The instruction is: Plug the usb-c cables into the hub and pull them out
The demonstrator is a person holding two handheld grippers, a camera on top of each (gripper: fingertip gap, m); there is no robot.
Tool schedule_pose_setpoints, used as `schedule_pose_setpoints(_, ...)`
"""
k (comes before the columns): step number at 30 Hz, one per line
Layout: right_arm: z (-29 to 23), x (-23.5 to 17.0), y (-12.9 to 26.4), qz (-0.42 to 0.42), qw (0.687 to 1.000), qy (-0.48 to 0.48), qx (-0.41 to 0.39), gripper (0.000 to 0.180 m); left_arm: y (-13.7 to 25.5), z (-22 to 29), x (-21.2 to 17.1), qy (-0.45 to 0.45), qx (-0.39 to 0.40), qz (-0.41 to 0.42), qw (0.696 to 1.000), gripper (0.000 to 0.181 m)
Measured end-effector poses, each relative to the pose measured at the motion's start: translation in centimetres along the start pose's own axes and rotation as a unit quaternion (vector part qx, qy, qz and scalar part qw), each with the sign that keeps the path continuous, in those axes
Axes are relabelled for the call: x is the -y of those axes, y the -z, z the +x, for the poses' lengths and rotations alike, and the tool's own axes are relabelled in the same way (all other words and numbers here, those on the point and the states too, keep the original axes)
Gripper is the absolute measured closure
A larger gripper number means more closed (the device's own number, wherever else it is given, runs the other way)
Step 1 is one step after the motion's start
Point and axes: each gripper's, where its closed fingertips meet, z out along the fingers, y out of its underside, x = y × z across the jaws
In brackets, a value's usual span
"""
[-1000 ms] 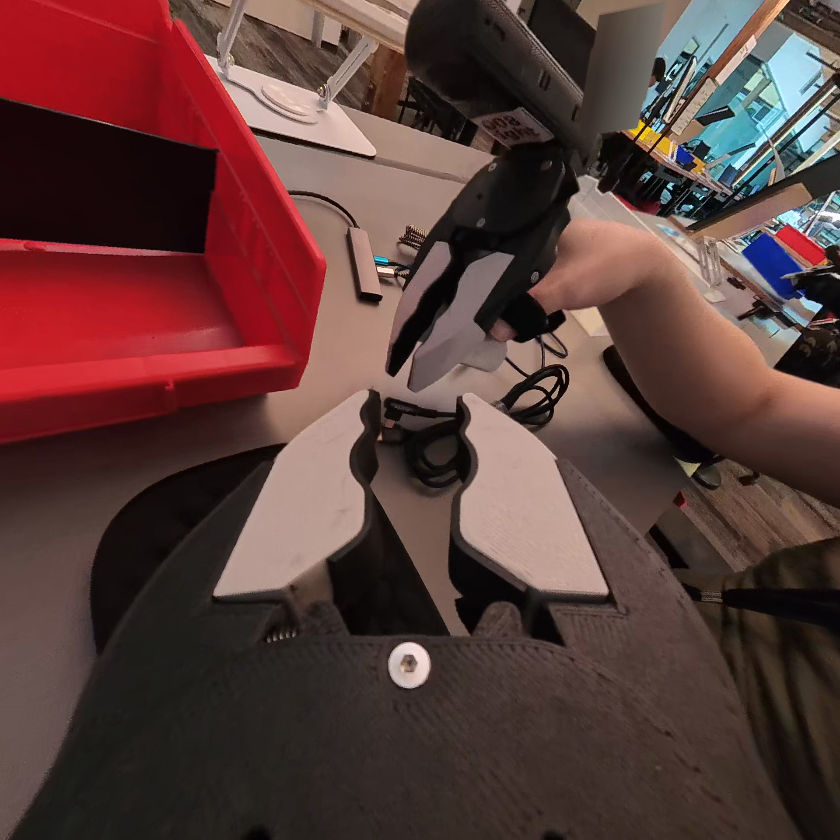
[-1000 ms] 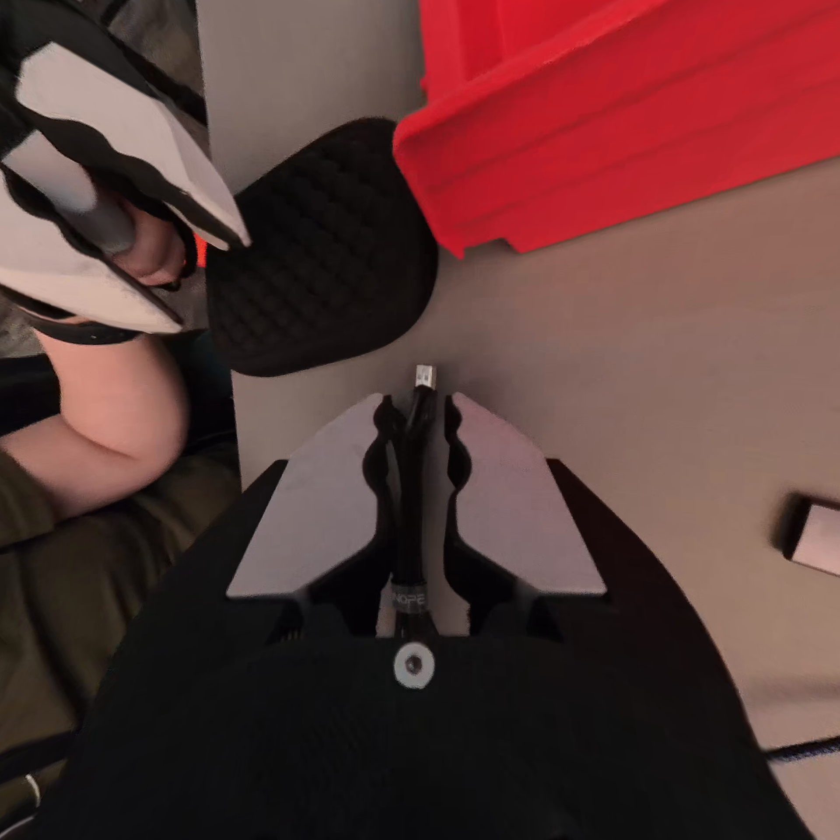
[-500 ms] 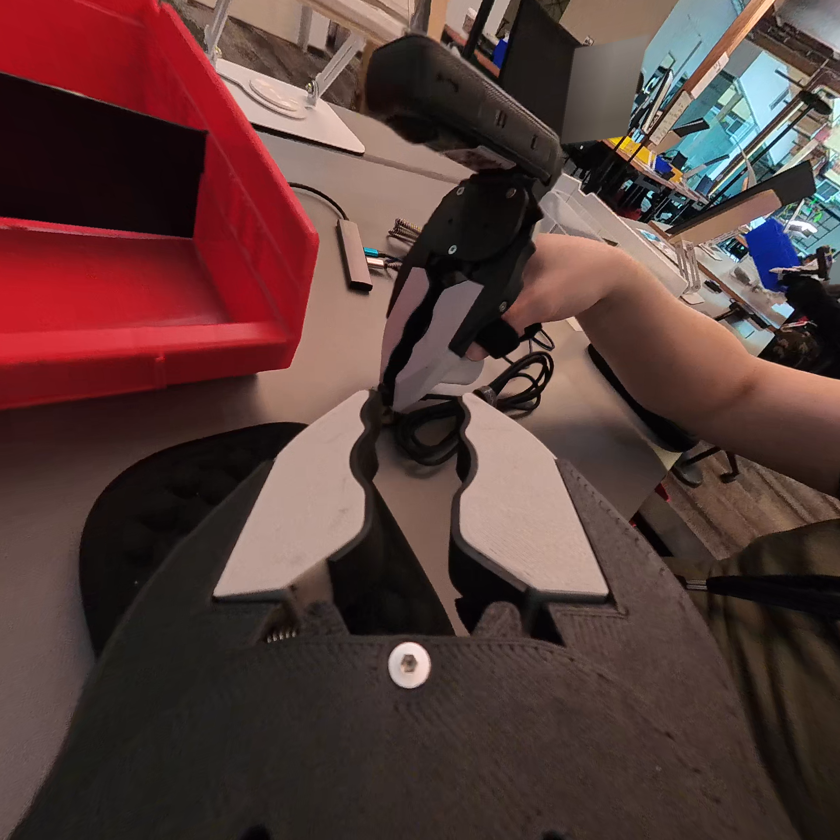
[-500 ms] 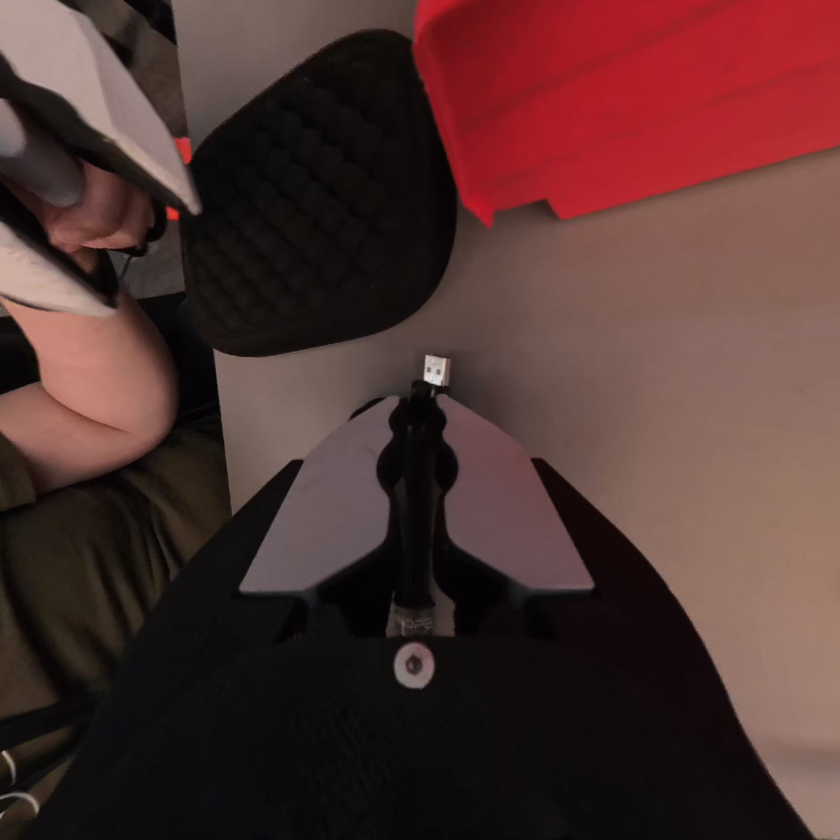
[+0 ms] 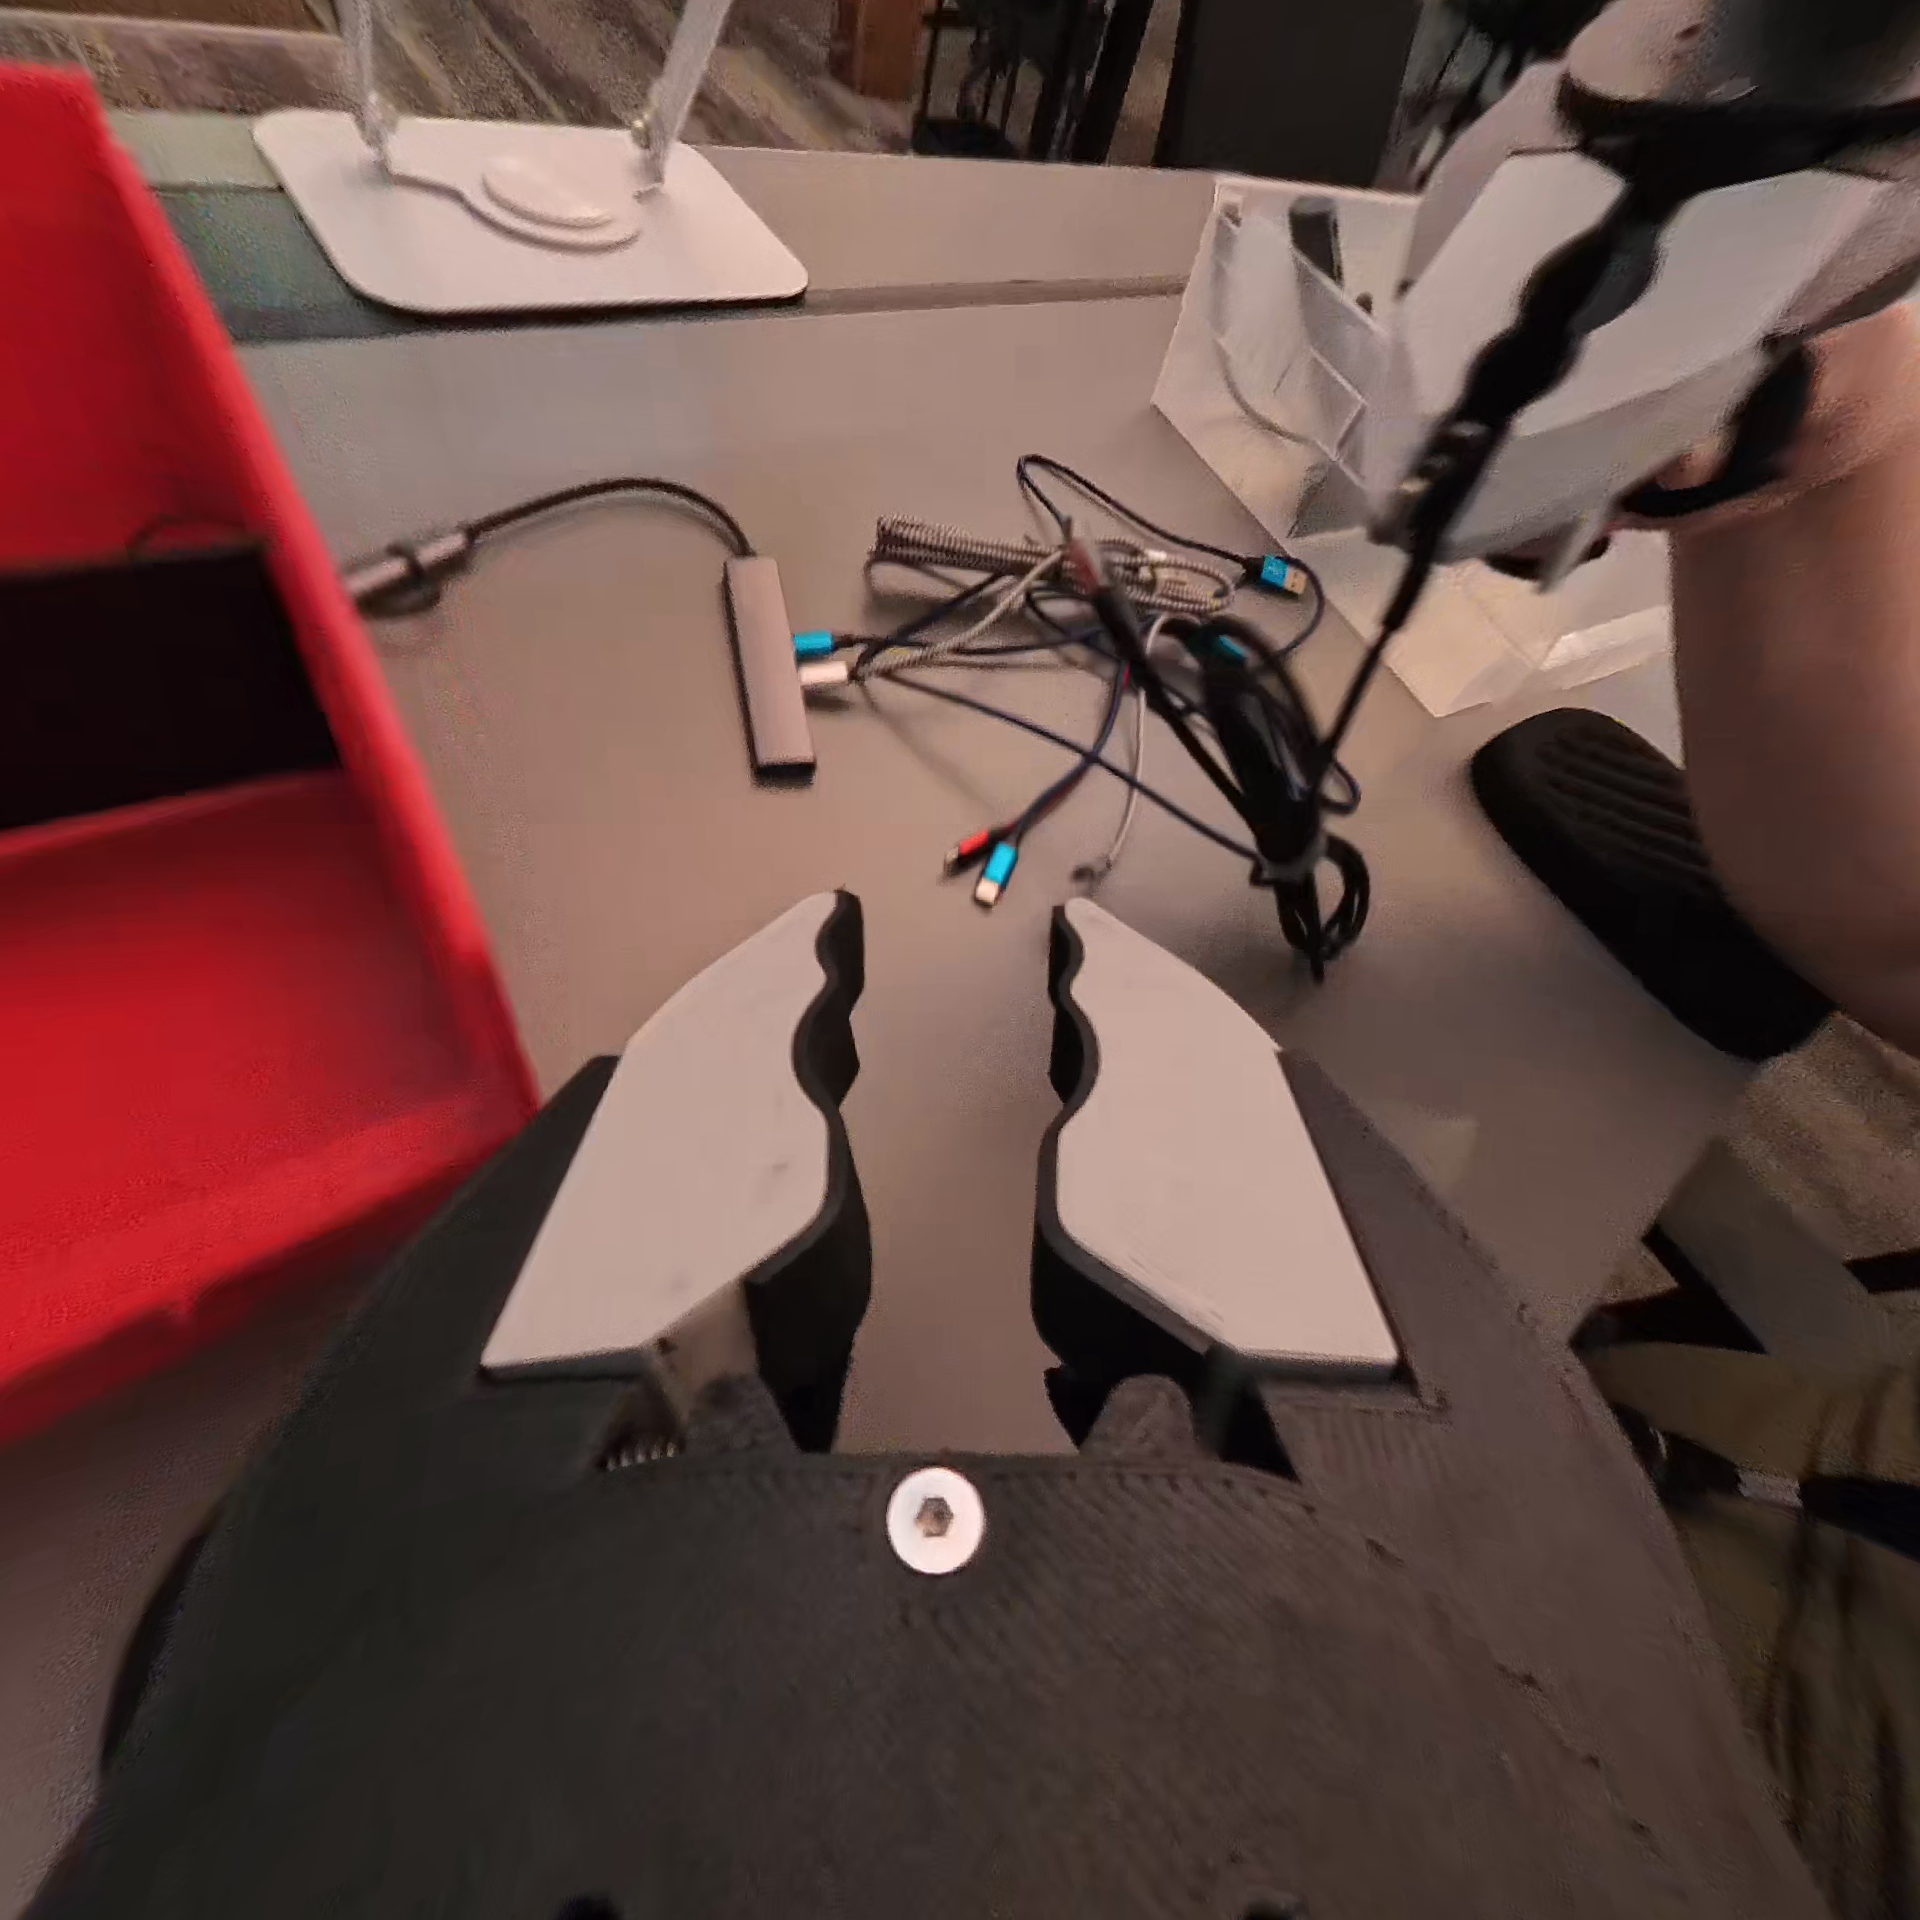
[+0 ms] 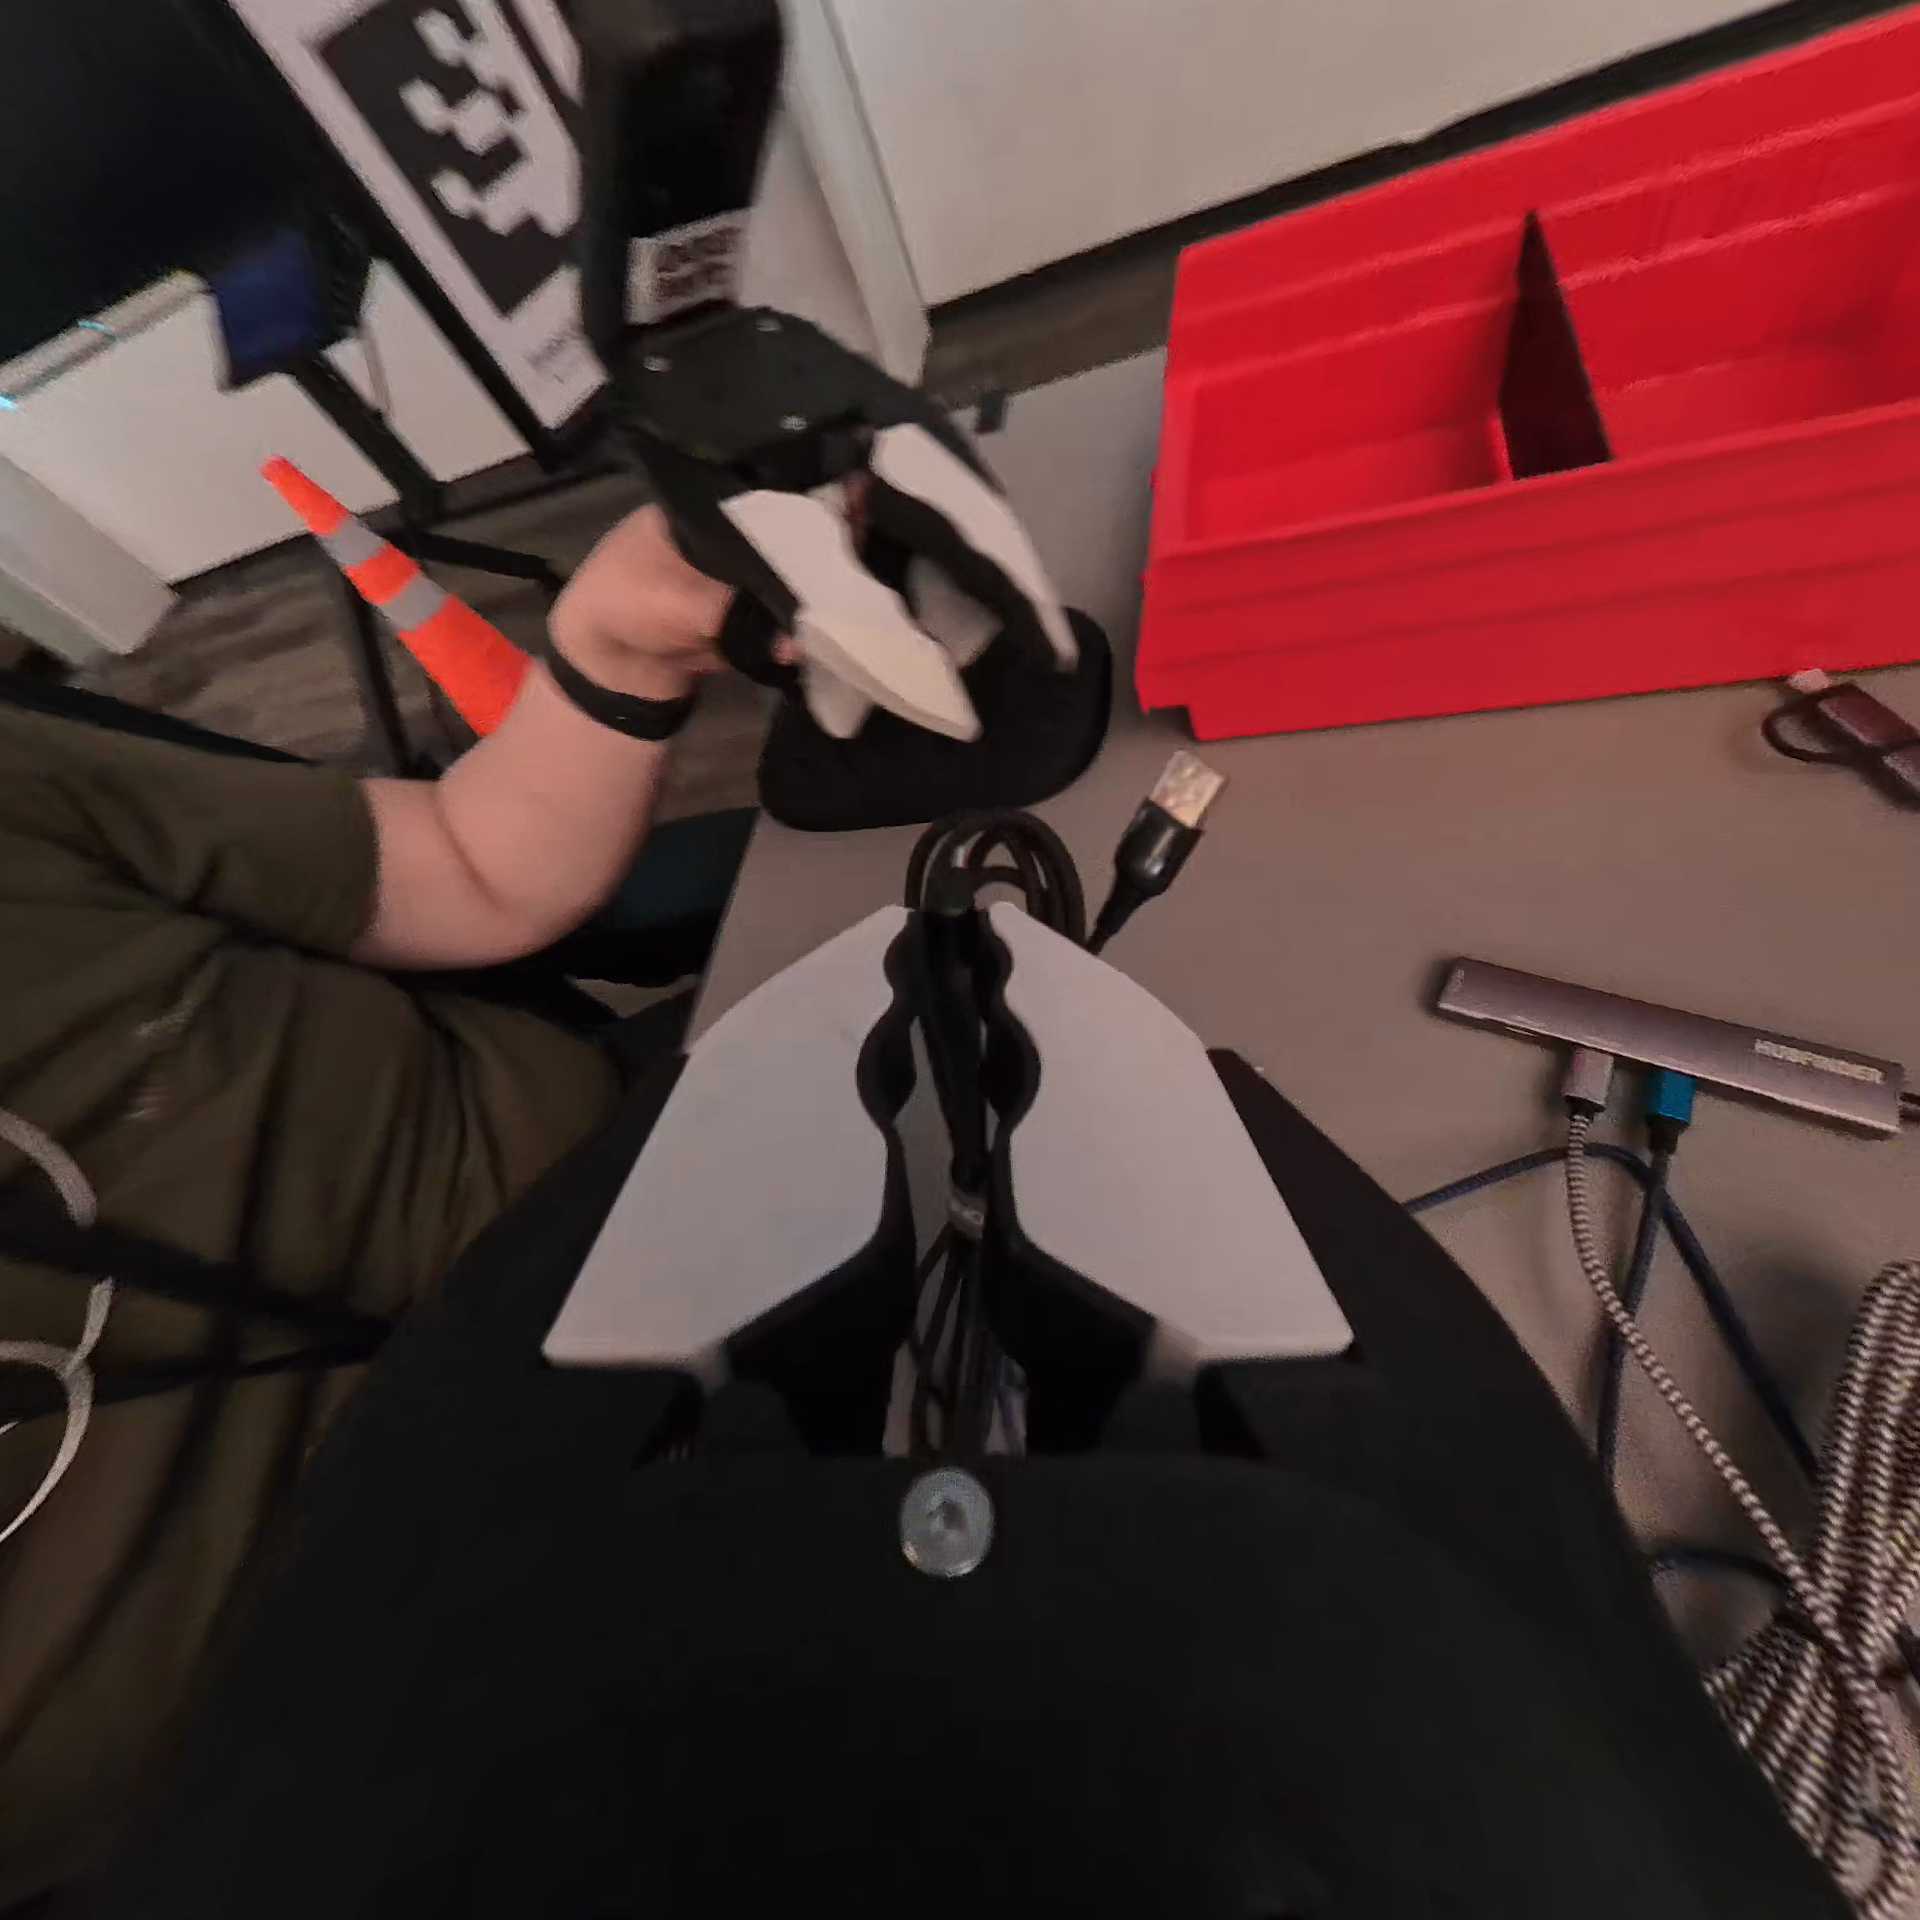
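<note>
A grey hub (image 5: 769, 665) lies on the grey table, with a blue plug (image 5: 816, 642) and a silver plug (image 5: 823, 675) in its side. It also shows in the right wrist view (image 6: 1673, 1044). A tangle of loose cables (image 5: 1122, 644) lies to the hub's right. My right gripper (image 6: 945, 914) is shut on a bundled black cable (image 6: 1039, 862), whose metal plug (image 6: 1184, 790) sticks out past the fingertips. In the left wrist view the right gripper (image 5: 1507, 364) is raised and the black cable (image 5: 1314, 883) hangs from it. My left gripper (image 5: 954, 914) is open and empty above the table.
A red bin (image 5: 208, 935) stands at the left. A monitor stand base (image 5: 530, 218) sits at the back and a white bag (image 5: 1278, 353) at the back right. Black pads (image 5: 1600, 831) (image 6: 935, 748) sit at the table edge. An orange cone (image 6: 416, 592) stands on the floor. My hands' fingertips stand some 11 cm from each other. Both grippers' tips are roughly 20 cm from the grey hub (image 5: 769, 665). It is also in sight in the right wrist view (image 6: 1619, 1032).
My right gripper closed on the black cable and lifted it off the table, turning toward the hub. My left gripper rose and swung toward the hub, still open.
</note>
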Motion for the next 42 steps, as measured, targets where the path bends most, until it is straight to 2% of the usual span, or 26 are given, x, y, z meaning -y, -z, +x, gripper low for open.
schedule_pose_setpoints(3, -1.7, 0.1, 2.6, -0.006, 0.999, 0.009, 0.039, 0.172, -3.1, 0.3, 4.0, -0.027, -0.004, -0.031, 0.999, 0.142)
schedule_pose_setpoints(6, -3.4, -0.1, 4.1, -0.014, 0.997, 0.039, 0.063, 0.172, -7.1, -2.0, 6.9, -0.029, 0.022, -0.09, 0.995, 0.141)
schedule_pose_setpoints(12, -5.1, 0.8, 6.2, -0.003, 0.995, 0.076, 0.062, 0.172, -16.6, -7.5, 4.5, 0.004, 0.068, -0.316, 0.946, 0.13)
schedule_pose_setpoints(16, -5.5, 1.7, 8.0, 0.025, 0.994, 0.089, 0.059, 0.172, -20.5, -9.1, 2.8, 0.021, 0.087, -0.378, 0.921, 0.129)
schedule_pose_setpoints(20, -5.5, 2.0, 9.1, 0.04, 0.993, 0.093, 0.054, 0.172, -21.3, -9.4, 0.8, 0.029, 0.094, -0.447, 0.889, 0.125)
schedule_pose_setpoints(25, -5.4, 2.2, 9.2, 0.041, 0.993, 0.097, 0.052, 0.172, -21.0, -9.8, 0.1, -0.016, 0.133, -0.519, 0.844, 0.127)
schedule_pose_setpoints(27, -5.3, 2.0, 9.0, 0.035, 0.993, 0.098, 0.048, 0.172, -21.0, -9.2, 0.0, -0.017, 0.133, -0.548, 0.826, 0.137)
schedule_pose_setpoints(29, -5.2, 1.9, 8.9, 0.032, 0.994, 0.099, 0.043, 0.172, -21.0, -8.7, -0.2, -0.018, 0.133, -0.576, 0.807, 0.13)
schedule_pose_setpoints(34, -4.9, 1.8, 9.0, 0.028, 0.994, 0.097, 0.032, 0.172, -20.9, -8.6, -0.2, -0.021, 0.129, -0.614, 0.778, 0.13)
schedule_pose_setpoints(35, -4.8, 1.8, 9.1, 0.027, 0.994, 0.097, 0.029, 0.172, -20.9, -8.6, -0.1, -0.025, 0.126, -0.621, 0.773, 0.143)
schedule_pose_setpoints(36, -4.8, 1.8, 9.2, 0.028, 0.994, 0.098, 0.027, 0.172, -20.9, -8.6, -0.1, -0.026, 0.123, -0.622, 0.773, 0.158)
schedule_pose_setpoints(39, -4.9, 1.9, 9.6, 0.035, 0.994, 0.098, 0.029, 0.172, -20.9, -8.6, -0.1, -0.022, 0.126, -0.619, 0.775, 0.158)
schedule_pose_setpoints(42, -4.7, 2.0, 10.2, 0.041, 0.994, 0.097, 0.024, 0.172, -21.3, -8.5, 0.5, -0.027, 0.116, -0.582, 0.805, 0.159)
